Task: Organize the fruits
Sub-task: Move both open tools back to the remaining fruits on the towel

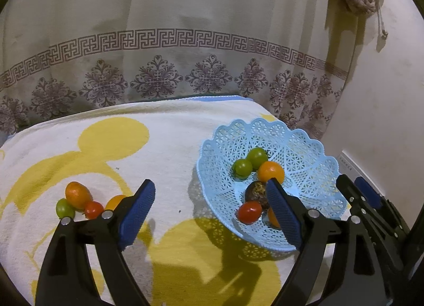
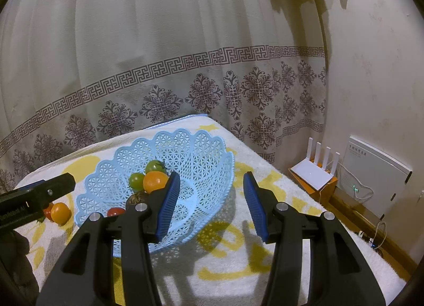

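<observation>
A light blue lattice basket (image 1: 304,152) sits on the towel-covered table and holds several small tomatoes: two green (image 1: 242,167), an orange one (image 1: 270,171), a red one (image 1: 249,212) and a dark fruit (image 1: 255,190). A loose cluster lies at the left: orange (image 1: 78,194), green (image 1: 64,208), red (image 1: 94,209) and a yellow-orange one (image 1: 115,201). My left gripper (image 1: 209,213) is open and empty above the towel between cluster and basket. My right gripper (image 2: 212,205) is open and empty over the basket's (image 2: 185,147) right rim. The left gripper's finger (image 2: 39,194) shows at the left of the right wrist view.
A white towel with yellow shapes (image 1: 119,147) covers the table. A patterned curtain (image 1: 159,41) hangs close behind. To the right, past the table edge, a white router (image 2: 315,171) and a white wall box (image 2: 376,168) sit low by the wall.
</observation>
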Demonstrator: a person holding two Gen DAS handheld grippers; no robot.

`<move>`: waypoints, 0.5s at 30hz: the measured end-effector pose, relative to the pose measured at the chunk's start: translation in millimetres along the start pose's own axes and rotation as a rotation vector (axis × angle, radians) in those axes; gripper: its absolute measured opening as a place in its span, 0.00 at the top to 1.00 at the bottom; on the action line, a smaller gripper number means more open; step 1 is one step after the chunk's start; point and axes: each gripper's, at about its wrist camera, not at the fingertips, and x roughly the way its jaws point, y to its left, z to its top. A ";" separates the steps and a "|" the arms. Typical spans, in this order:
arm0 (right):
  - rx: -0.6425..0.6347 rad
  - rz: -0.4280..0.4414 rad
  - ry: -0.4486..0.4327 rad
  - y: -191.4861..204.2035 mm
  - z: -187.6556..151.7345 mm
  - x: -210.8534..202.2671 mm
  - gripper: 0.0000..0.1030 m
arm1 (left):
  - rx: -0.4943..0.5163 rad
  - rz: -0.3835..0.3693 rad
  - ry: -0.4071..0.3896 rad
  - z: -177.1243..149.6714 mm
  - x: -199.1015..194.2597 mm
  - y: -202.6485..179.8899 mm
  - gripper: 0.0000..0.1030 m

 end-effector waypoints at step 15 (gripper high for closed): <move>-0.020 -0.011 -0.011 4.3 1.7 -2.3 0.50 | -0.051 0.110 -0.025 4.8 -24.3 48.3 0.18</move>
